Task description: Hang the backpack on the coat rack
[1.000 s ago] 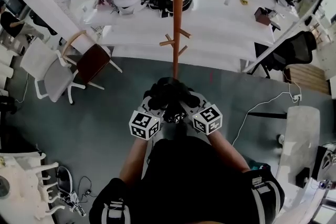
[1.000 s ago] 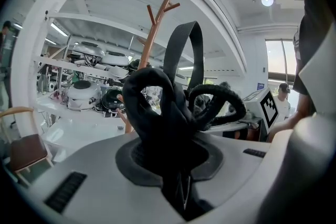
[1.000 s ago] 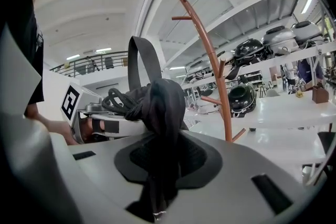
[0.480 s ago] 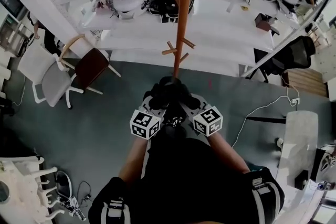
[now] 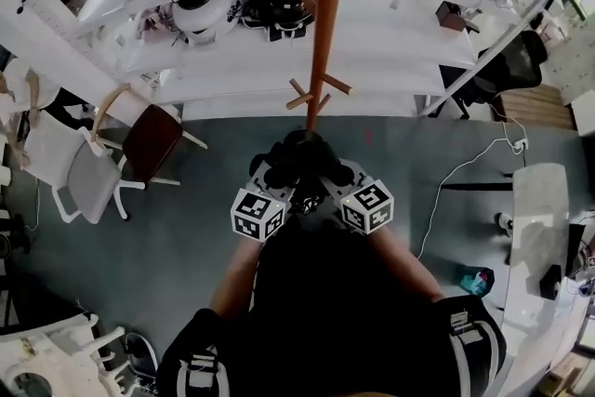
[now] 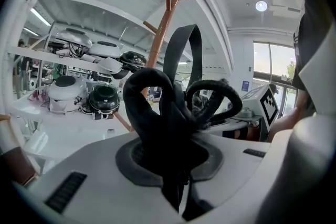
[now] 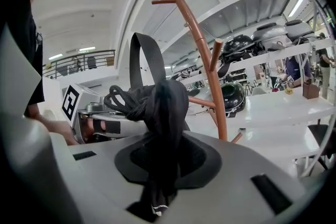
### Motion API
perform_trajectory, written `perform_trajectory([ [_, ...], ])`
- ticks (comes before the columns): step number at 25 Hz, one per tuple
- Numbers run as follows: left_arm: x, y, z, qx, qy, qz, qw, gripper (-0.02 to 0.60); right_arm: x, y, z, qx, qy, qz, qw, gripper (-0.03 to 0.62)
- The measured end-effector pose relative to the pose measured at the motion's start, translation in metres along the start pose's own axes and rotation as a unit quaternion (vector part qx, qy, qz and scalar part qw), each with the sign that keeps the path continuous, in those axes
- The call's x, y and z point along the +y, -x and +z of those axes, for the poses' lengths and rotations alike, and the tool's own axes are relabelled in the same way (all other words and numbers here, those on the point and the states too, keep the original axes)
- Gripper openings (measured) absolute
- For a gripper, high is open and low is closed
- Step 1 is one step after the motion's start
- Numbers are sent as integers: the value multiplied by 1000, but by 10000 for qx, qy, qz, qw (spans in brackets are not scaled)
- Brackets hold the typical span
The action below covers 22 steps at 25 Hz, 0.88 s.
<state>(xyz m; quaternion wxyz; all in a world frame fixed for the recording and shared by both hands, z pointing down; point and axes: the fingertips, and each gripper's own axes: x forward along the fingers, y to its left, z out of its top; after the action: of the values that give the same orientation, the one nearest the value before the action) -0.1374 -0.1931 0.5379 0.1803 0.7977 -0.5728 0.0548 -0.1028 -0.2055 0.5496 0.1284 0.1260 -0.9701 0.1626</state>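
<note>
The black backpack (image 5: pixel 297 159) hangs bunched between my two grippers in front of the person's chest. My left gripper (image 5: pixel 279 178) is shut on a fold of its fabric (image 6: pixel 157 113), and a strap loop (image 6: pixel 185 52) stands up above it. My right gripper (image 5: pixel 331 174) is shut on another fold (image 7: pixel 165 107); its jaws have just closed a little further on it. The wooden coat rack (image 5: pixel 326 23) rises just beyond the backpack, its low pegs (image 5: pixel 316 91) close above it. The rack's pole also shows in both gripper views (image 6: pixel 160 29) (image 7: pixel 209 73).
White shelves (image 5: pixel 390 33) with round black-and-white devices stand behind the rack. A brown chair (image 5: pixel 151 137) and a white chair (image 5: pixel 82 174) stand at the left, a black office chair (image 5: pixel 502 77) at the right. A cable (image 5: pixel 456 186) lies on the grey floor beside a white table (image 5: pixel 539 228).
Both grippers have carried the backpack forward toward the rack. The pole and its pegs now stand nearer and larger, and the chairs have slid back in the head view.
</note>
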Motion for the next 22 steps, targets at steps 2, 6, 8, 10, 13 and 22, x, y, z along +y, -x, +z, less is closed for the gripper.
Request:
perform_trajectory([
  [2,10,-4,3,23,-24,-96,9999,87,-3,-9,3,-6,-19,-72,10000,84],
  [6,26,-13,7,86,-147,-297,9994,87,-11,-23,8,-34,-63,-240,9997,84],
  [8,34,-19,8,151,-252,-408,9987,87,-17,-30,9,-28,-86,-328,9994,84],
  [10,42,-24,8,220,-315,-495,9980,87,-21,-38,10,-26,-128,-394,9991,84],
  [13,56,-29,6,283,-291,-602,9974,87,-26,-50,11,-17,-191,-485,9986,84],
  [22,76,-43,-3,487,-212,-916,9944,87,-40,-71,2,123,-323,-725,9968,83],
])
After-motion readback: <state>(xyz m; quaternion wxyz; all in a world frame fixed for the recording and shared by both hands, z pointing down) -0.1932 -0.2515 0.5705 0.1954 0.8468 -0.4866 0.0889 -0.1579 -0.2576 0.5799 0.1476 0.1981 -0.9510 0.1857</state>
